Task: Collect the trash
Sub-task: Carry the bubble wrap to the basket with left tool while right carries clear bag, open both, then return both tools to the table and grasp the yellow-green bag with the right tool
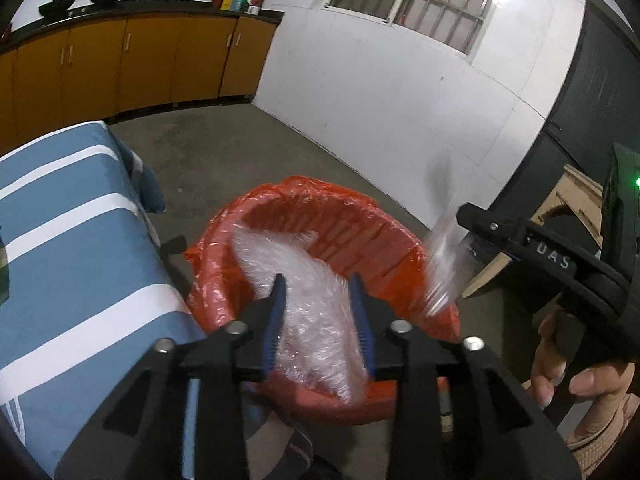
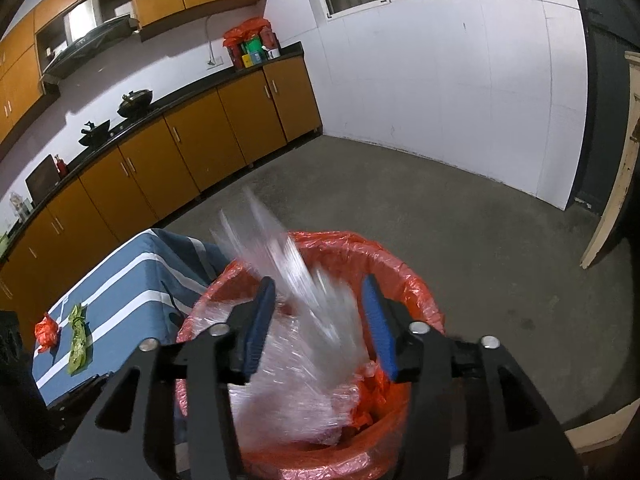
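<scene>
A bin lined with a red bag (image 1: 360,196) (image 2: 416,280) stands on the floor right under both grippers. My left gripper (image 1: 320,304) is open above it; a wad of bubble wrap (image 1: 304,276) lies between and below its blue pads, inside the bin. My right gripper (image 2: 320,312) is open too, and a blurred sheet of clear plastic (image 2: 288,264) (image 1: 444,264) hangs loose between its fingers over the bin's rim. The right gripper's tip (image 1: 472,216) shows at the right edge of the left wrist view. On the table lie a red crumpled scrap (image 2: 46,330) and a green wrapper (image 2: 78,338).
A table under a blue and white striped cloth (image 1: 60,240) (image 2: 132,280) stands just left of the bin. Orange cabinets with a dark counter (image 2: 200,136) line the far wall. A person's hand (image 1: 568,372) grips the right tool. A pale door frame (image 2: 616,200) stands at right.
</scene>
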`<state>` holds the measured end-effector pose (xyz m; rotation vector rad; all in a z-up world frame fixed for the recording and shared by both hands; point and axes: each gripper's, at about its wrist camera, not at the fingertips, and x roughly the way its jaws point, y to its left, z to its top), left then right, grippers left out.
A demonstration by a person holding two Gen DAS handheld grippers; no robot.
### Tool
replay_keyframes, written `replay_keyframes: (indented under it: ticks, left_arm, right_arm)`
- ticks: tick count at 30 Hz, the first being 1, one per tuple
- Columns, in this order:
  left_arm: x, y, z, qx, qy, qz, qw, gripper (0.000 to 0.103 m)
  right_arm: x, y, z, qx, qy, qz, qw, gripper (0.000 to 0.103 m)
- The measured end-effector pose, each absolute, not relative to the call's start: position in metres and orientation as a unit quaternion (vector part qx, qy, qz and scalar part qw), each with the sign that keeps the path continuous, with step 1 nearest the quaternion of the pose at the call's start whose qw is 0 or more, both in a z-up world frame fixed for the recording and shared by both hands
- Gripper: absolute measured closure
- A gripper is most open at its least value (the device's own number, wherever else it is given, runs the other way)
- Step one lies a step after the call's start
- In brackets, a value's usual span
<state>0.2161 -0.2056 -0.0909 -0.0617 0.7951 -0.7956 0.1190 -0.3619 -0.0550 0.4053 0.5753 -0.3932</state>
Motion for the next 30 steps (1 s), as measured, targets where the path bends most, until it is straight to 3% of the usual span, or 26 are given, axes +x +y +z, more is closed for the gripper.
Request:
replay_keyframes:
  ticks: [7, 12, 15, 21, 24, 30]
  left_arm:
    - [0.221, -0.183, -0.090, -0.050, 0.372, -0.352, 0.857, 0.047]
    - [0.216, -0.161, -0.084, -0.036, 0.347, -0.311, 0.884, 0.028]
    - [0.214, -0.149, -0.081, -0.022, 0.334, -0.288, 0.897, 0.022]
    - [0.219, -0.098, -0.079, -0.004, 0.311, -0.203, 0.928, 0.012]
    - [0.225, -0.069, -0.081, -0.005, 0.313, -0.148, 0.938, 0.008]
    - [0.237, 0.003, -0.088, -0.011, 0.324, -0.036, 0.945, 0.004]
  right_arm:
    - [0.119, -0.359, -0.055, 0.197, 0.282, -0.198, 0.918, 0.046]
    - [0.121, -0.350, -0.055, 0.169, 0.287, -0.199, 0.922, 0.041]
    - [0.124, -0.342, -0.055, 0.161, 0.285, -0.190, 0.926, 0.037]
    - [0.136, -0.316, -0.051, 0.132, 0.271, -0.177, 0.937, 0.007]
    - [0.146, -0.294, -0.047, 0.099, 0.267, -0.164, 0.944, 0.002]
    - [0.177, -0.236, -0.040, 0.043, 0.277, -0.107, 0.954, 0.002]
